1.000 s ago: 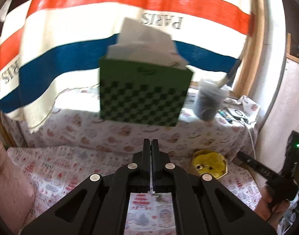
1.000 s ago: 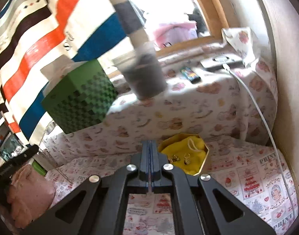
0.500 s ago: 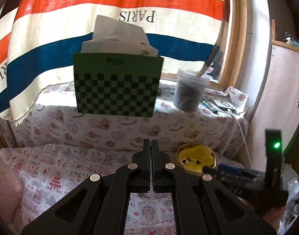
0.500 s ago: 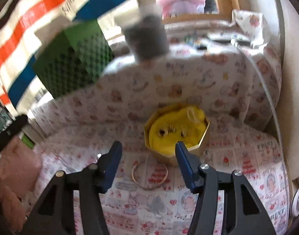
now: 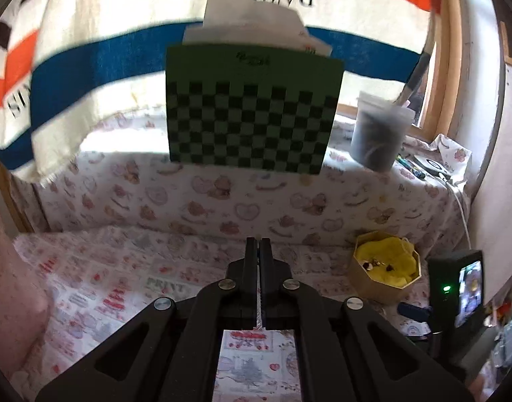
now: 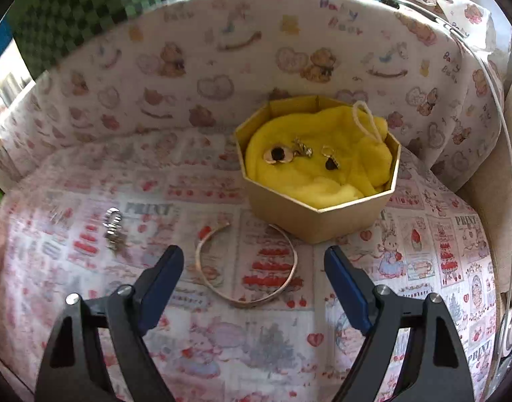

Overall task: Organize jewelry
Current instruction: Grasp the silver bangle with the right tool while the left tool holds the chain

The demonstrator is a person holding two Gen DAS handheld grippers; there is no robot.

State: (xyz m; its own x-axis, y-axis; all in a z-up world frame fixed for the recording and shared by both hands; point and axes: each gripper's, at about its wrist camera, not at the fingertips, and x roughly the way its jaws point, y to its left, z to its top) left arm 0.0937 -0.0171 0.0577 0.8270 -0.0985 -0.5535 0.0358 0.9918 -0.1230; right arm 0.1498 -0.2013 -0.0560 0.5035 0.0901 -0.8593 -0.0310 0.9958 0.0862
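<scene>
The right gripper (image 6: 252,264) has its fingers (image 6: 162,278) spread wide and holds nothing. A gold bangle (image 6: 245,264) lies flat on the table (image 6: 423,268) between the fingertips, just ahead of them, touching neither. The box (image 6: 319,214) with small jewelry sits just beyond the bangle. The left gripper (image 5: 258,248) has its fingers pressed together, empty, above the table.
</scene>
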